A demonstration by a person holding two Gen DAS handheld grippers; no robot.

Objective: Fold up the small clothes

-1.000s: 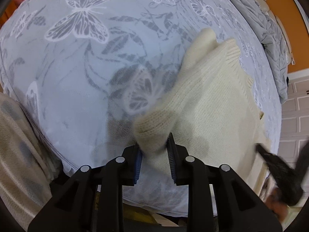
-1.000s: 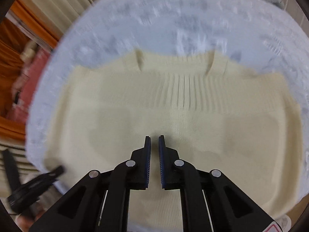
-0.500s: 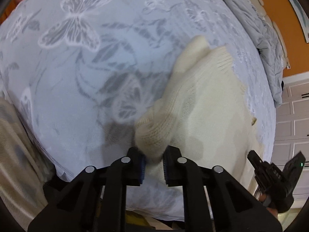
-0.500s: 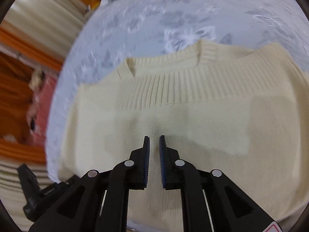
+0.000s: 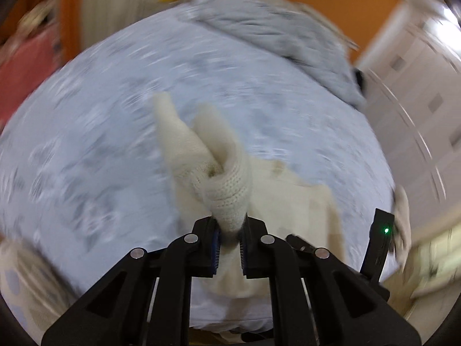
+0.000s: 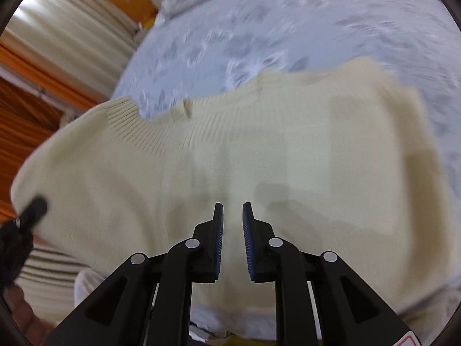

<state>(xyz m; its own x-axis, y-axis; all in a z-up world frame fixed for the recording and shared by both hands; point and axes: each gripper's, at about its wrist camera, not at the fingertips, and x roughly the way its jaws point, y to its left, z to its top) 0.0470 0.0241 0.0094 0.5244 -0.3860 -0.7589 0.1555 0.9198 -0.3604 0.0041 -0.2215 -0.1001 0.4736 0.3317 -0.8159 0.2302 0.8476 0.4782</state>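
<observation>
While your left tongs (image 5: 229, 242) are clenched on a bunched fold of knit, one garment is in play: a single cream sweater (image 6: 259, 173) lying on the bed (image 6: 288, 23). Count two tongs, one garment, one bed, one rumpled grey duvet (image 5: 273, 31).

Your right tongs (image 6: 232, 239) hover over the middle of the sweater body, slightly parted, a narrow gap showing between the blue pads, with nothing between them. Whether the tips touch the knit cannot be told.

Surface and room: the bed carries a pale blue-grey cover with a grey printed pattern; the pattern is smeared by motion blur in both views. The grey duvet lies heaped along the far edge of the bed. Orange walls (image 5: 374, 14), pale vertical curtains (image 6: 63, 28) and white panelled doors (image 5: 417, 101) surround the bed.

Orientation: in the right wrist view the sweater is spread mostly flat, its long axis running side to side across the frame, with the ribbed band (image 6: 173, 129) on the far side, away from you. In the left wrist view the gripped part is lifted off the cover, and two cream lobes of knit stand up and away from your left tongs, pointing toward the duvet. The rest of the garment trails to the right of those tongs, toward your right tongs, which show at the right edge of that view
</observation>
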